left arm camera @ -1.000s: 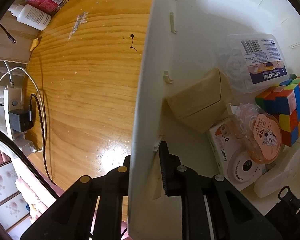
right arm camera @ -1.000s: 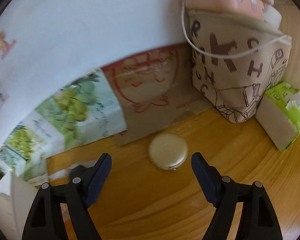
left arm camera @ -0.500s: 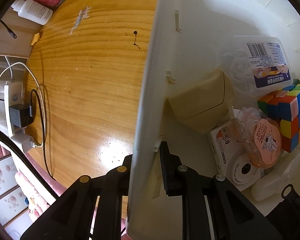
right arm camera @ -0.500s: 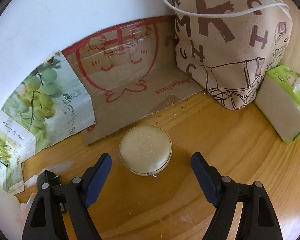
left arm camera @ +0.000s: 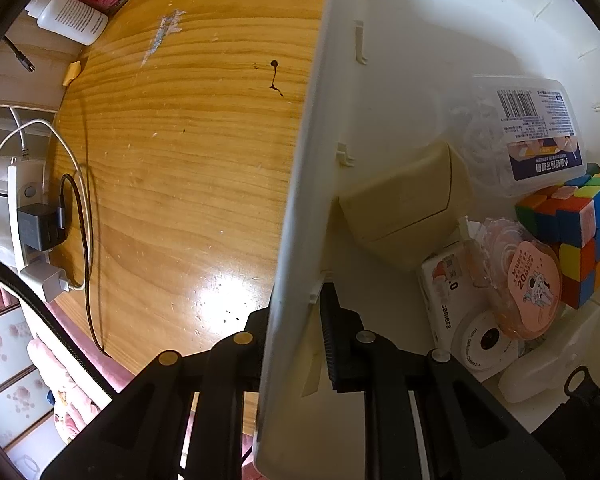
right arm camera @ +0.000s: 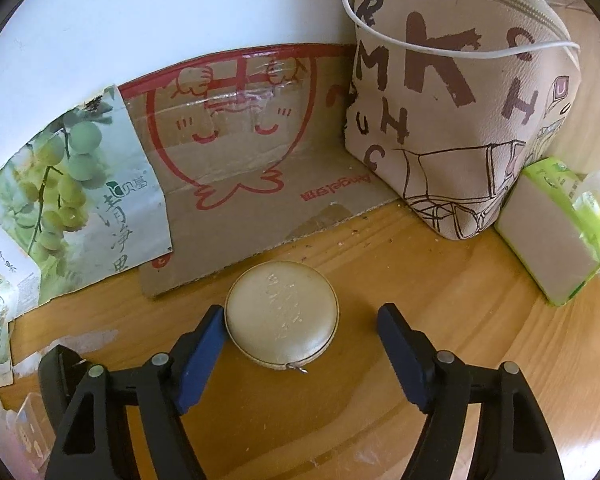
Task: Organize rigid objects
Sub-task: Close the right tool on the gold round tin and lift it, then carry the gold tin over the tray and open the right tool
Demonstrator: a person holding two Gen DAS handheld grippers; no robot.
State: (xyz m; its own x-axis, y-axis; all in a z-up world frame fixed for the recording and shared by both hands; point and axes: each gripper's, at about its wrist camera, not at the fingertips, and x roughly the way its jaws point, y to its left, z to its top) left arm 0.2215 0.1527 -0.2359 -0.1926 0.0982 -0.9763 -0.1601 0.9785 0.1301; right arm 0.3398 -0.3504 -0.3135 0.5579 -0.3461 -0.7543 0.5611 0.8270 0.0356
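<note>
My left gripper (left arm camera: pixel 296 344) is clamped on the side wall of the white bin (left arm camera: pixel 300 216), one finger outside, one inside. In the bin, near to far: camera box (left arm camera: pixel 456 304), tape roll (left arm camera: pixel 528 284), tan box (left arm camera: pixel 404 208), colour cube (left arm camera: pixel 580 232), clear case (left arm camera: pixel 536 128).

My right gripper (right arm camera: pixel 300 340) is closing, jaws not yet pressing, round tan case (right arm camera: pixel 281 314) between them (left pad just beside its rim, right pad apart). It lies on the desk (right arm camera: pixel 440 312) near the back edge; behind it cardboard (right arm camera: pixel 240 152), lettered pouch (right arm camera: pixel 452 112), tissue pack (right arm camera: pixel 556 232).
</note>
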